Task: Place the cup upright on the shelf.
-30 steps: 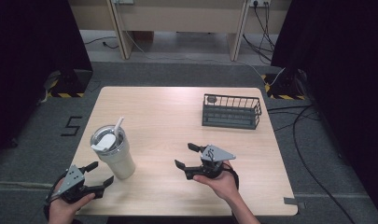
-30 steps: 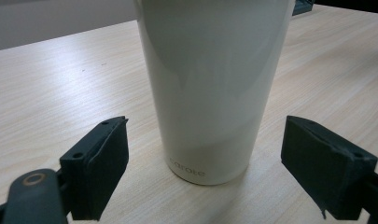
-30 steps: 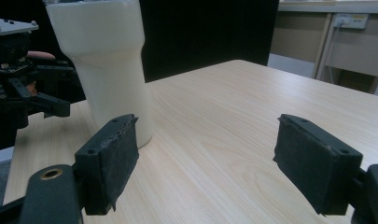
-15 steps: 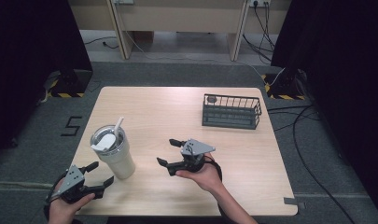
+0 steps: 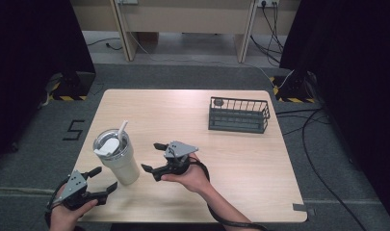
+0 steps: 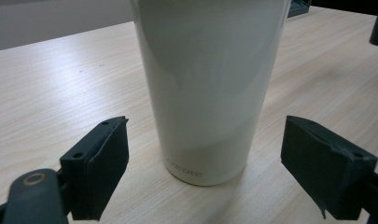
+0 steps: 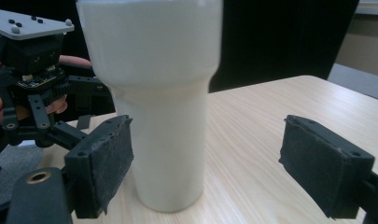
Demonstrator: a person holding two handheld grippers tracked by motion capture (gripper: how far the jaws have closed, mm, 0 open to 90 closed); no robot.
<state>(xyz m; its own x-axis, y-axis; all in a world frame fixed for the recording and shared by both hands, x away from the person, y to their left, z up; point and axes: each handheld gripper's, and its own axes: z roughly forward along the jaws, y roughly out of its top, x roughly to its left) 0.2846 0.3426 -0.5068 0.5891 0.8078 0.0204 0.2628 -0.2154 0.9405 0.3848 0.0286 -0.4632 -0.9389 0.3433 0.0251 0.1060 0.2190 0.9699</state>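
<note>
High view, white tumbler (image 5: 116, 156) near surface (image 5: 183, 115) front-left edge, right hand-held gripper (image 5: 155, 159) wide just beside it, wire basket (image 5: 238, 115) far right, middle clear, left gripper view, left hand-held gripper (image 6: 205, 163) wide, tumbler between jaws untouched, right gripper view, tumbler off-centre toward one pad.

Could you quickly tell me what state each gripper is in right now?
Left gripper: open, empty, facing the tumbler.
Right gripper: open, empty, beside the tumbler.

Light wood tabletop (image 5: 183, 110), dark wire basket (image 5: 239, 115) near its far right corner, small round object in the basket's far left corner, grey carpet floor (image 5: 183, 77), black cables (image 5: 322, 159) trailing at right, floor marking "5" (image 5: 73, 130) at left
</note>
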